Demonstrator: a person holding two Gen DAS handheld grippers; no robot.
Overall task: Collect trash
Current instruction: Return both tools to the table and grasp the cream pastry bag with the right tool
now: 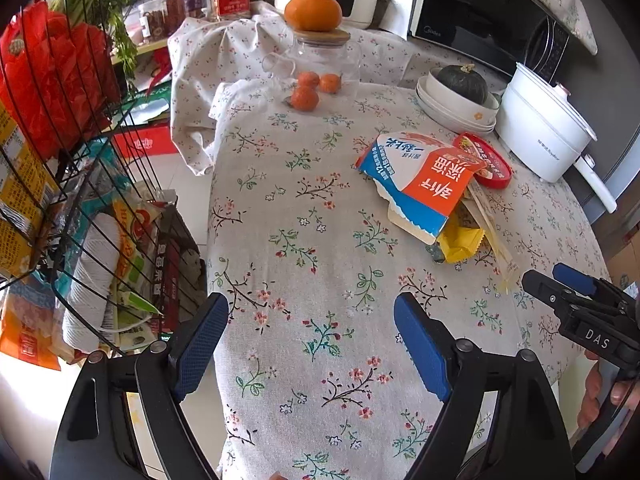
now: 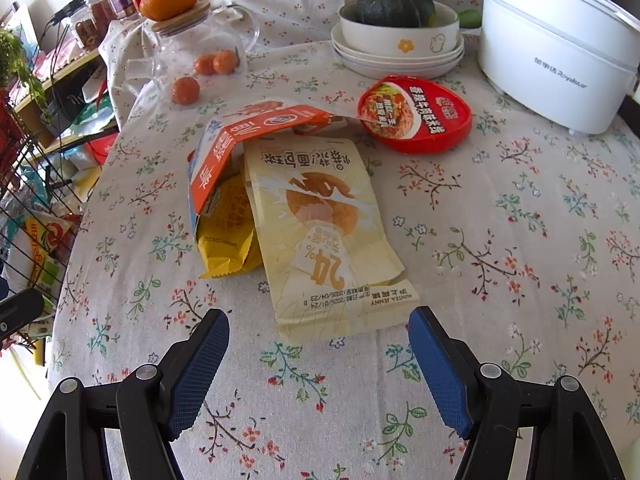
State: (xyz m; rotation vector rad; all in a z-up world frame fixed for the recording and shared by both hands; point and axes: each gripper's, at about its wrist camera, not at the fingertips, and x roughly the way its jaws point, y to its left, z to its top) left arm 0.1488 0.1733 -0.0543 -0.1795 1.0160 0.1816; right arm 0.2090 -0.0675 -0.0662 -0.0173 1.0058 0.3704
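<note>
A trash pile lies on the floral tablecloth. A cream bread wrapper [image 2: 324, 240] lies flat, its near edge just beyond my open right gripper [image 2: 318, 320]. A yellow wrapper [image 2: 226, 240] sits at its left, partly under a torn orange-and-blue carton [image 2: 232, 148]. A red round noodle lid [image 2: 416, 114] lies behind. In the left wrist view the carton [image 1: 420, 178], yellow wrapper [image 1: 460, 244] and red lid [image 1: 490, 160] sit far right. My left gripper [image 1: 310, 316] is open and empty over bare cloth. The right gripper [image 1: 560, 284] shows at the right edge.
A glass jar [image 2: 192, 48] with an orange on its lid and small oranges stands at the back left. Stacked bowls with a green squash [image 2: 394, 4] and a white electric pot [image 2: 556, 52] stand at the back right. A wire rack [image 1: 72, 152] of groceries stands left of the table.
</note>
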